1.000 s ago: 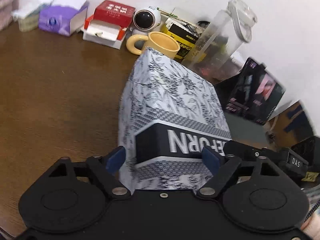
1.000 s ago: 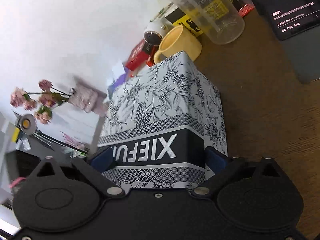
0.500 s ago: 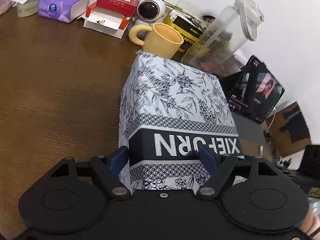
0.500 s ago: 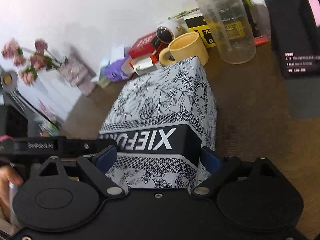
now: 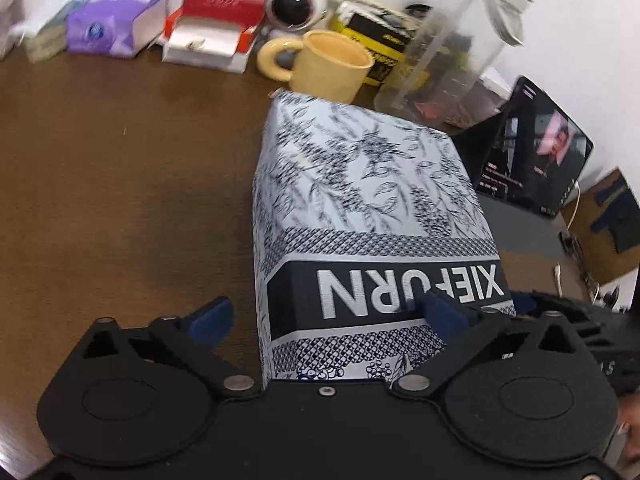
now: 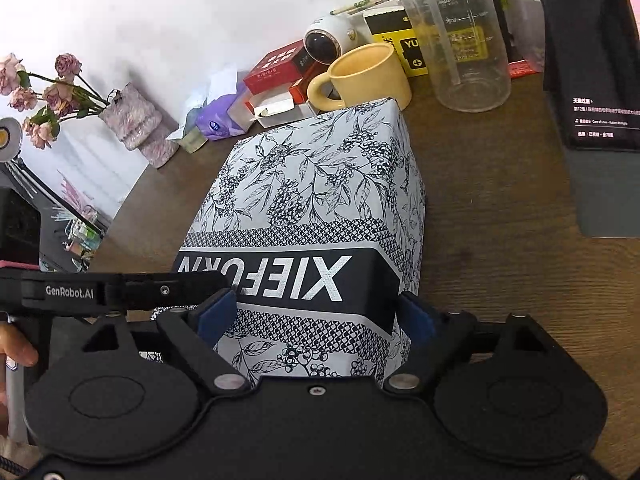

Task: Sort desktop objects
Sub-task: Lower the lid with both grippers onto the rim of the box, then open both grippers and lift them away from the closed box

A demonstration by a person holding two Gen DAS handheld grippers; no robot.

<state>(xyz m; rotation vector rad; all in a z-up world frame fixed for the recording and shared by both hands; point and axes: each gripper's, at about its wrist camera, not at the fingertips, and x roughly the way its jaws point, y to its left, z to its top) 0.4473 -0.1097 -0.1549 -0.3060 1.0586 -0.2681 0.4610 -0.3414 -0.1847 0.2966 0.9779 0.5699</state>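
Cardboard is my read on the patterned box (image 6: pixel 316 208): stiff, light for its bulk, with smooth printed faces that could slip under a light squeeze. It stands on the brown worktop (image 5: pixel 120 184) just in front of the yellow mug (image 6: pixel 366 76), between both tools. My right gripper (image 6: pixel 316 316) has its jaws pressed on the near end, one on each side. My left gripper (image 5: pixel 328 316) is spread, one finger clear of the box wall, so it grips nothing. I would hold low across the dark band. The mug looks empty; the clear jug (image 6: pixel 460 36) beside it seems empty too, though I cannot be sure.
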